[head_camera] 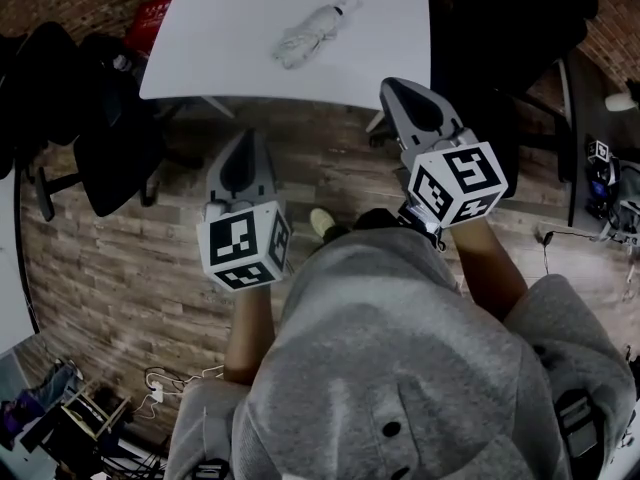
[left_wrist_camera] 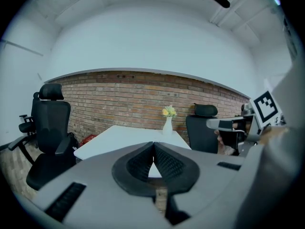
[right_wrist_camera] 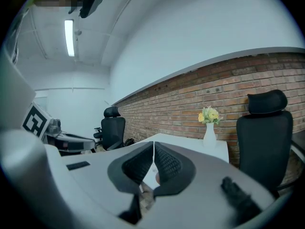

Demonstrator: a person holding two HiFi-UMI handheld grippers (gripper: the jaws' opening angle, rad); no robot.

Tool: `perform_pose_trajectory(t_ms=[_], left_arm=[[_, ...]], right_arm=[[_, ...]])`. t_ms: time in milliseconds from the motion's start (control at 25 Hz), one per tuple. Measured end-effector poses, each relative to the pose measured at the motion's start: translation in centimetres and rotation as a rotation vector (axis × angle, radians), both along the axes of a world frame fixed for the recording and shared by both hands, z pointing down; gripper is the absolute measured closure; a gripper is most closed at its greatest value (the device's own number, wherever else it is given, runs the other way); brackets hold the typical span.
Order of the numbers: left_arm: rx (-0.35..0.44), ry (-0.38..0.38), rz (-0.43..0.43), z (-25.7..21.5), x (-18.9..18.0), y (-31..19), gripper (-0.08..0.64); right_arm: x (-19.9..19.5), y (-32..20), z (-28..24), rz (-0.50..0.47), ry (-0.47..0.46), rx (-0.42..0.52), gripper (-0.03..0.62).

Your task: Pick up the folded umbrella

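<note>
The folded umbrella (head_camera: 310, 34) lies on the white bench (head_camera: 220, 38), near its front edge. It is well ahead of both grippers and roughly between the lines they point along. Its long axis runs slantwise, with the bunched end toward the near left and the thin end toward the far right. The left gripper (head_camera: 248, 143) and right gripper (head_camera: 394, 88) both have their jaws pressed together on nothing, short of the bench and over the floor. The right one looks nearer. Either would have to open and close across that slant.

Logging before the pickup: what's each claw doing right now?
Left claw: closed, empty.
Right claw: closed, empty.
</note>
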State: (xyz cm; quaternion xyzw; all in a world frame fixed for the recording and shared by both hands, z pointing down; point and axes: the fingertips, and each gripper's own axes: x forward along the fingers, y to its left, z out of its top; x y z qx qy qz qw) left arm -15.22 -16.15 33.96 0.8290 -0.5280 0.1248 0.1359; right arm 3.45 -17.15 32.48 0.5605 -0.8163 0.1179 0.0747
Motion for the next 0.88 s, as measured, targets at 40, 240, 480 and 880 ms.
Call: perform_pose_trajectory(t_ms=[40, 240, 480, 880], left_arm=[[-0.001, 0.001, 0.0, 0.1, -0.2, -0.2, 0.545], [-0.015, 0.008, -0.005, 0.5, -0.9, -0.8, 0.545], [-0.031, 0.005, 0.001, 0.4, -0.6, -2.2, 0.545], [-0.038, -0.015, -0.043, 0.8, -0.8, -9.3, 0.545]], right_arm=[[-0.1, -0.2, 0.1, 0.002, 0.003, 0.0, 0.568], [-0.4, -1.0, 0.2, -0.001, 0.018, -0.012, 0.568], [-0.2, -2.8, -0.3, -0.015, 0.039, -0.011, 0.568], [0.6, -10.8, 0.6, -0.086, 0.092, -0.015, 0.568]])
